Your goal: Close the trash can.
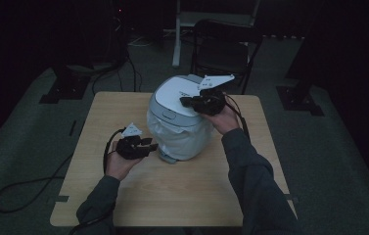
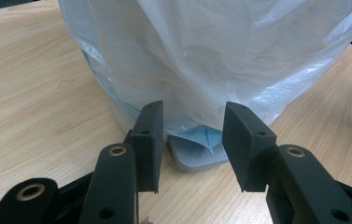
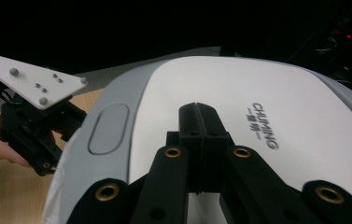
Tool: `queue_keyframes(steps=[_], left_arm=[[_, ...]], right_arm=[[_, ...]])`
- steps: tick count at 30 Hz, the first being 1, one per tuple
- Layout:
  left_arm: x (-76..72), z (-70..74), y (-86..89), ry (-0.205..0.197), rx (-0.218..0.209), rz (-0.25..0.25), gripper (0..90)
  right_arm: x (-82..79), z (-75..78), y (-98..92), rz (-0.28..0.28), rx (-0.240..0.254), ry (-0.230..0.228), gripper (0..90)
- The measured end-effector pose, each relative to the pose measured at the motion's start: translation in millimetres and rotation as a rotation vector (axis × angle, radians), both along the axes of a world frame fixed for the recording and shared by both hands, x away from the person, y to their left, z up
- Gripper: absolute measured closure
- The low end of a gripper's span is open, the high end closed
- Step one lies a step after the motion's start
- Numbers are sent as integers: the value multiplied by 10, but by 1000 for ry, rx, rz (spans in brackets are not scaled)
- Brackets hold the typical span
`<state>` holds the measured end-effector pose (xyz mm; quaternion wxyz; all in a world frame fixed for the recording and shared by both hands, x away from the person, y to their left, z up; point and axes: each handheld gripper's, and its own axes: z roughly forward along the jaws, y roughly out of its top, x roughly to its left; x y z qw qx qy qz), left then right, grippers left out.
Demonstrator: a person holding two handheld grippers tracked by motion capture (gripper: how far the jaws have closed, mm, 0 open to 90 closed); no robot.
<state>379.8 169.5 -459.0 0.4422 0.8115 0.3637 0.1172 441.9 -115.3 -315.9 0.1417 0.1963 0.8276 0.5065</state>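
A small pedal bin (image 1: 177, 125) stands in the middle of the wooden table (image 1: 172, 196), with a white plastic bag (image 2: 211, 56) draped over its body. Its white lid (image 3: 267, 102) has a grey rim and an oval push button (image 3: 109, 128). My right gripper (image 3: 200, 109) is shut with nothing between its pads and lies just over the lid's top (image 1: 177, 95). My left gripper (image 2: 190, 116) is open, low beside the bin's base, and its jaws frame the grey foot pedal (image 2: 194, 156) without touching it. In the high view the left gripper (image 1: 152, 147) sits left of the bin and the right gripper (image 1: 184, 102) over the lid.
A black folding chair (image 1: 221, 44) stands beyond the table's far edge. Cables (image 1: 20, 191) lie on the floor to the left. The left gripper's three-cornered plate (image 3: 29, 79) shows past the lid's edge.
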Motion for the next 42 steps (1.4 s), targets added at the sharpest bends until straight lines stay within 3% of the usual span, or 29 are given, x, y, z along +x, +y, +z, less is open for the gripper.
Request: queue_keyframes(steps=[28, 40, 42], left_arm=[[-15, -69, -27, 13, -1, -5, 597], [-17, -76, -12, 14, -6, 1, 597], [-17, -75, -5, 14, -6, 1, 597]], right_arm=[[-82, -33, 205, 57, -21, 12, 900], [-122, -17, 236, 37, -49, -28, 900], [-136, 3, 191, 12, -21, -41, 900]])
